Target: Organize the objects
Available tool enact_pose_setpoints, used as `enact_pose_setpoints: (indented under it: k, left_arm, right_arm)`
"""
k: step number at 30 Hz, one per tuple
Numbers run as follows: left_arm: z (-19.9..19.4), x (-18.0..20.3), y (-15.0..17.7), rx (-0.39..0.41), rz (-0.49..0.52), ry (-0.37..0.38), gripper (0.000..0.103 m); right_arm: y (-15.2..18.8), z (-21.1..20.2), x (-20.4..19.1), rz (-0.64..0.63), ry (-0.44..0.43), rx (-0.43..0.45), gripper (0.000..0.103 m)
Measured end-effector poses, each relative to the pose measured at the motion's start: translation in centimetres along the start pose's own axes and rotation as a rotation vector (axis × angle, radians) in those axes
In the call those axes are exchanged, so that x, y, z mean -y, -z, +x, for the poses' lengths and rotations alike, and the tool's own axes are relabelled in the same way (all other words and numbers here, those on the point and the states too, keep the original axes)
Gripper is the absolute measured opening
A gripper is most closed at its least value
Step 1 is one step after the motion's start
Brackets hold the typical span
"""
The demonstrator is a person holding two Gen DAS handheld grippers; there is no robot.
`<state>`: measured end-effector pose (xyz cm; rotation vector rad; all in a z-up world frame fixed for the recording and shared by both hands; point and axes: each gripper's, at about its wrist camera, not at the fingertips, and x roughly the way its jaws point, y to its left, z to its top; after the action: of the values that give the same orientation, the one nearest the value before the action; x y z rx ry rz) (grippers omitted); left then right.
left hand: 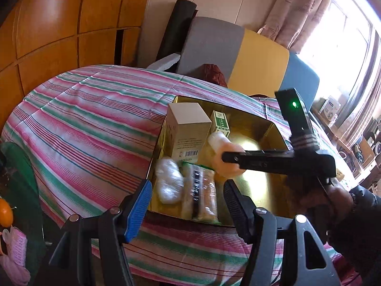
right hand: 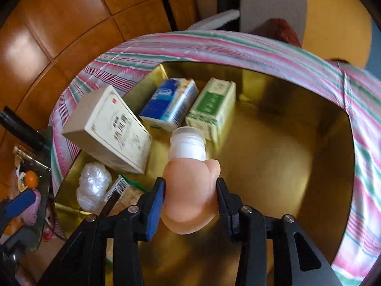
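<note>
A gold box (left hand: 273, 131) (right hand: 309, 166) sits on a striped cloth. My right gripper (right hand: 190, 190) is shut on a peach bottle with a white cap (right hand: 190, 178), held over the box; it also shows in the left wrist view (left hand: 223, 152). Inside the box lie a beige carton (left hand: 188, 128) (right hand: 112, 131), a green packet (left hand: 220, 122) (right hand: 212, 107), a blue tissue pack (right hand: 169, 102), a clear plastic wad (left hand: 167, 181) (right hand: 94, 186) and a wrapped snack pack (left hand: 200, 190). My left gripper (left hand: 188, 205) is open and empty at the box's near edge.
The striped cloth (left hand: 83, 119) covers the table. Grey and yellow cushions (left hand: 238, 47) and a wooden wardrobe (left hand: 59, 23) stand behind. An orange (left hand: 4, 212) and pink items lie low at the left. A window (left hand: 345, 35) and cluttered shelf are at the right.
</note>
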<state>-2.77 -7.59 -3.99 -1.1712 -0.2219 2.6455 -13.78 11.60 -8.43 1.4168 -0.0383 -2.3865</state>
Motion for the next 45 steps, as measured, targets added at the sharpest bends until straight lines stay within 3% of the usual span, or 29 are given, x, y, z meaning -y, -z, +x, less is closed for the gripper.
enact_pose_setpoints:
  k: [2,5,8,23,34,45]
  left_arm:
    - [0.2,-0.1,0.0,-0.008,0.000,-0.009,0.063]
    - [0.2,0.0,0.2,-0.008,-0.006,-0.008,0.063]
    - [0.1,0.2,0.3,-0.005,-0.002,-0.018,0.063]
    - [-1.1,3.2,0.4,0.023,0.061,-0.055,0.063]
    - [-1.4,5.8,0.6,0.053,0.097,-0.143,0.063]
    - [-0.4,7.5,1.1,0.029,0.127,-0.117,0.063]
  right_arm:
    - [0.1,-0.4,-0.2,-0.004,-0.014,0.019,0.057]
    - [0.3,-1.2,-0.1,-0.007,0.002,0.039,0.058]
    - [0.7,-2.4,0.2,0.003,0.013,0.061,0.067]
    - [4.8,-8.4,1.0,0.022,0.141,0.185,0.075]
    - [9.5,-14.2,3.2,0.103,0.324,0.334,0.081]
    - [14.4,-17.9,5.5,0.152,0.435,0.376,0.088]
